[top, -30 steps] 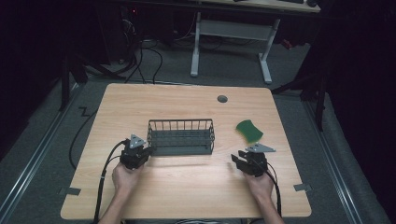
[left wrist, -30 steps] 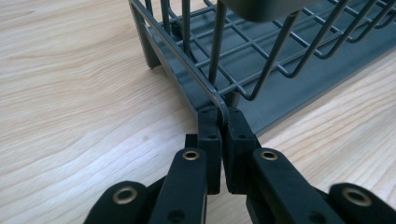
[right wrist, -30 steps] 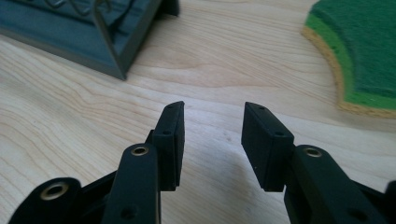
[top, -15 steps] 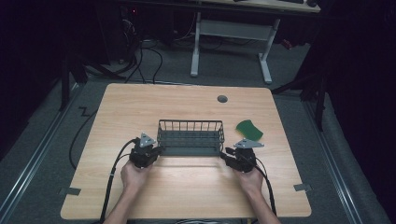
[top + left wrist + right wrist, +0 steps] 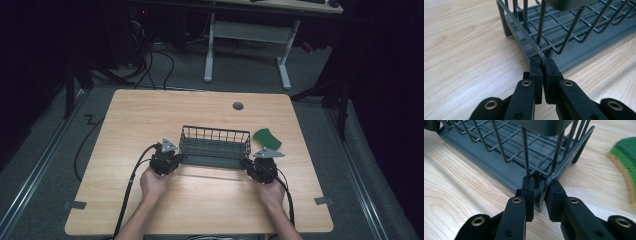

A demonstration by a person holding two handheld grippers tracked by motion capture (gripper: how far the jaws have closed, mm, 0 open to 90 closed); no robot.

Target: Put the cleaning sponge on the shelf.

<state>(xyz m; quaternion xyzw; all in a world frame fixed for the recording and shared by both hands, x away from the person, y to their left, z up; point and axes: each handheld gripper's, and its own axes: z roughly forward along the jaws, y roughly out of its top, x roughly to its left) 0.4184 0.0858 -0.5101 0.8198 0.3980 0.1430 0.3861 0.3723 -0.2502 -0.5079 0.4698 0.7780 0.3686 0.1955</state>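
Left gripper (image 5: pixel 172 159) pinched on the bottom corner wire of the wire basket (image 5: pixel 215 145), at its left end. Right gripper (image 5: pixel 252 166): jaws just closed, now clamped on the basket's right corner. Basket sits mid-desk (image 5: pixel 150 115) between both grippers. Versus a second ago, basket has shifted right, nearer the green sponge (image 5: pixel 267 138).

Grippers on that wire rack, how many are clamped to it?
2. The left gripper pinches the wire rack at its near left corner; the right gripper has just been closing and grips the near right corner, beside the green sponge.
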